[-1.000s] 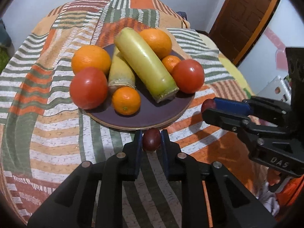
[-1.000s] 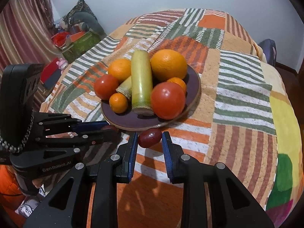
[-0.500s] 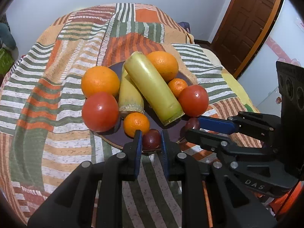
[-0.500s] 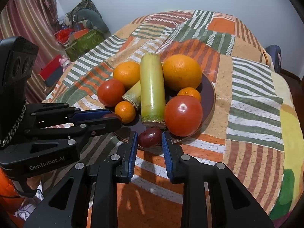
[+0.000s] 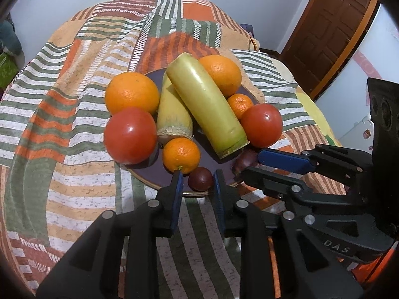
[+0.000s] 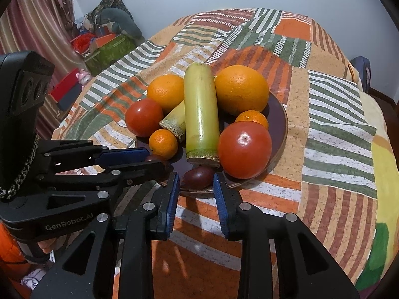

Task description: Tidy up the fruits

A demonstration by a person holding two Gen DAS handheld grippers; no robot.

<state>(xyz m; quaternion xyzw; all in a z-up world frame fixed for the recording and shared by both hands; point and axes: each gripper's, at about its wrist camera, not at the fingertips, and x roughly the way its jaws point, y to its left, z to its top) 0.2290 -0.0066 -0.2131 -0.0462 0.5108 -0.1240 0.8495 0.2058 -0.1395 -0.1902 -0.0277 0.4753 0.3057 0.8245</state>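
A dark purple plate (image 5: 149,172) (image 6: 279,124) holds two large oranges, two small tangerines, two red tomatoes and two yellow-green cane pieces (image 5: 207,107) (image 6: 200,114). My left gripper (image 5: 197,183) is open; a small dark red fruit (image 5: 200,179) lies on the plate's near rim between its fingers, clear of both pads. My right gripper (image 6: 197,183) is open too, with a second dark red fruit (image 6: 198,176) resting on the plate rim between its fingers. Each gripper shows in the other's view, the right one (image 5: 247,164) and the left one (image 6: 159,160).
The plate sits on a round table under a striped orange, green and white cloth (image 5: 62,124) (image 6: 336,137). A brown door (image 5: 331,32) stands at the back right. Boxes and clutter (image 6: 104,42) lie on the floor to the left.
Both grippers carried their dark red fruits forward over the plate's near rim. Both have opened, and the fruits now rest on the plate.
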